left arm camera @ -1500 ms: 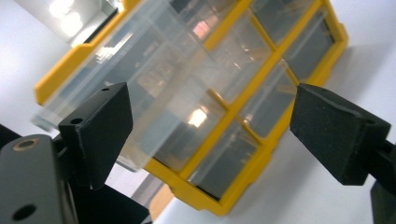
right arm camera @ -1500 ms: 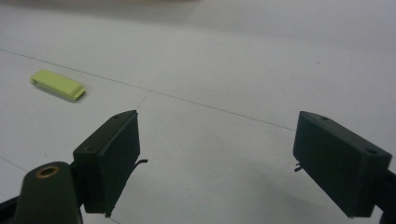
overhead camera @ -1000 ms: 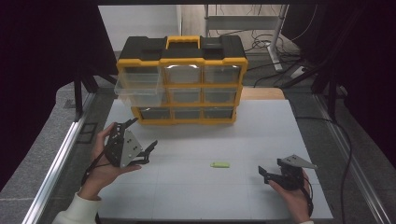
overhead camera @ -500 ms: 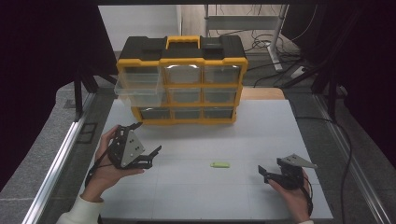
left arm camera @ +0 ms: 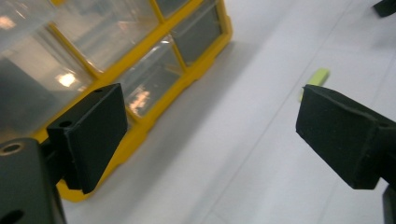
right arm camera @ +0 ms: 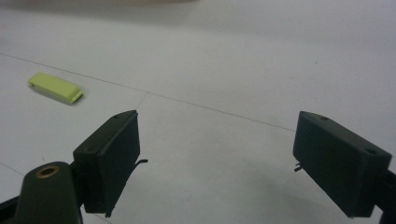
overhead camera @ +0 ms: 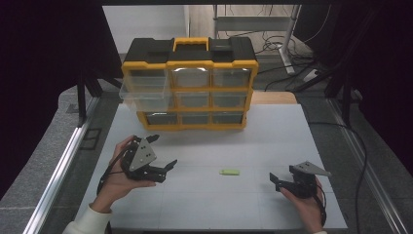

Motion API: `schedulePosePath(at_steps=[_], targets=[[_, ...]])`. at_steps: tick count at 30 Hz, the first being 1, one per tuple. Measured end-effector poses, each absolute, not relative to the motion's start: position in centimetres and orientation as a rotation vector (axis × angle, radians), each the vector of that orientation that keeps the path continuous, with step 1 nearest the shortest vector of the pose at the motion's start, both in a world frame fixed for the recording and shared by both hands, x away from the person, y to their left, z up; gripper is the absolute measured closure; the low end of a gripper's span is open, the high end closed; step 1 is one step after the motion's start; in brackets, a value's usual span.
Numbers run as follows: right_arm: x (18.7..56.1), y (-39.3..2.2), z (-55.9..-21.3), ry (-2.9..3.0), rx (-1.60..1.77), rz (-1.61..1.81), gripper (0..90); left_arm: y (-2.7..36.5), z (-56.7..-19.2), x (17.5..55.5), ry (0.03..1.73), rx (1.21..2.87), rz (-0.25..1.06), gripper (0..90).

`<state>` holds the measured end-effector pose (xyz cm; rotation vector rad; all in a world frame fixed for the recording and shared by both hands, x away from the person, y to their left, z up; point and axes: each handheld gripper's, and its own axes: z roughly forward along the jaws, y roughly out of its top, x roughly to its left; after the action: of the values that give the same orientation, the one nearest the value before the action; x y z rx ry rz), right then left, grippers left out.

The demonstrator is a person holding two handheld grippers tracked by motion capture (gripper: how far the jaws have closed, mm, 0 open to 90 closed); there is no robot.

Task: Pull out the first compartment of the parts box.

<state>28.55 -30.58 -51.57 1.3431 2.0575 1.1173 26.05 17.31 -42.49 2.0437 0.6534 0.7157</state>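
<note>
A small pale green block (overhead camera: 229,171) lies flat on the white table, between the two hands. My left gripper (overhead camera: 163,151) is held in a hand at the left, open and empty, its jaws pointing toward the right. In the left gripper view the jaws (left arm camera: 212,126) stand wide apart, with the green block (left arm camera: 316,78) beyond the right jaw and apart from it. My right gripper (overhead camera: 274,182) is low near the front right, open and empty, pointing left. In the right gripper view (right arm camera: 217,158) the green block (right arm camera: 55,87) lies far left of the jaws.
A yellow and black organizer (overhead camera: 190,87) with clear drawers stands at the back of the table (overhead camera: 272,141). Its left middle drawer (overhead camera: 146,95) is pulled out toward me. The organizer's lower drawers (left arm camera: 140,70) show close to the left jaw.
My left gripper has drifted a little to the right and toward the front edge, still open. The right gripper and the green block have stayed put.
</note>
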Motion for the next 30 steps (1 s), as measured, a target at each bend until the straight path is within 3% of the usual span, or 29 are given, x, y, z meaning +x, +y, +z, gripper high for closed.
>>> schedulePosePath(at_steps=[13, 18, 30], targets=[[28.3, -30.9, -51.6, 2.058, 1.349, 1.125, 15.1, 17.4, -43.4, 27.0, 0.739, 1.978, 0.482, 9.8], [28.4, -30.9, -51.7, 2.063, 1.349, 1.125, 15.1, 17.7, -43.9, 27.3, 0.815, 1.967, 0.458, 11.0], [28.5, -30.9, -51.8, 2.071, 1.347, 1.126, 15.1, 16.7, -45.2, 27.6, 0.762, 2.024, 0.348, 9.9]])
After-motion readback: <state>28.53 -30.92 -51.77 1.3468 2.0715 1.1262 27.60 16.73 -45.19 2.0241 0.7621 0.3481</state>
